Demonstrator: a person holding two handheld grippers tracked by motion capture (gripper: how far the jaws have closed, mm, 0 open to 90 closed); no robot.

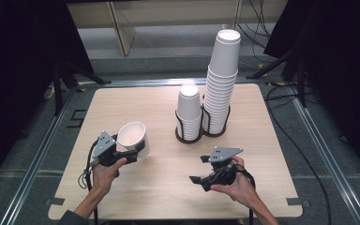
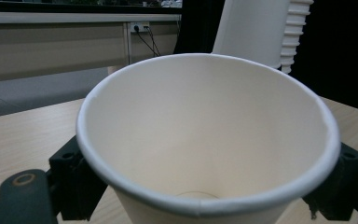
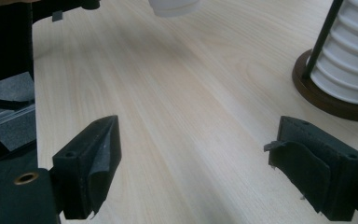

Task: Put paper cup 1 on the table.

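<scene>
Left gripper (image 1: 132,154) is clamping 1 white paper cup (image 1: 133,137) by its lower wall, jaws pressing in from both sides. The cup is being held clear of the pale wooden table (image 1: 122,187) at the near left, mouth tilted up and toward the person. Gripping low is keeping the rim free, probably so the cup can drop onto a stack without the jaws fouling it. In the left gripper view the cup (image 2: 209,140) is sitting between the 2 black jaws, inside empty.

Right gripper (image 1: 198,174) is hovering over the near right of the table with jaws spread wide and nothing between them; in the right gripper view (image 3: 193,163) bare tabletop is showing through the gap. Looks like it's waiting on standby, angled toward the cup side.

Further out: 1 black wire double cup holder (image 1: 200,133) is standing mid-table, 2 rings on a dark base, uprights keeping the stacks from toppling. It's carrying 2 stacks of white paper cups: a short stack (image 1: 189,108) on the left and a tall stack (image 1: 221,79) on the right. Cups per stack can't be counted reliably.

Count: 2 grippers, 1 loose cup, 1 holder, 2 stacks.
</scene>
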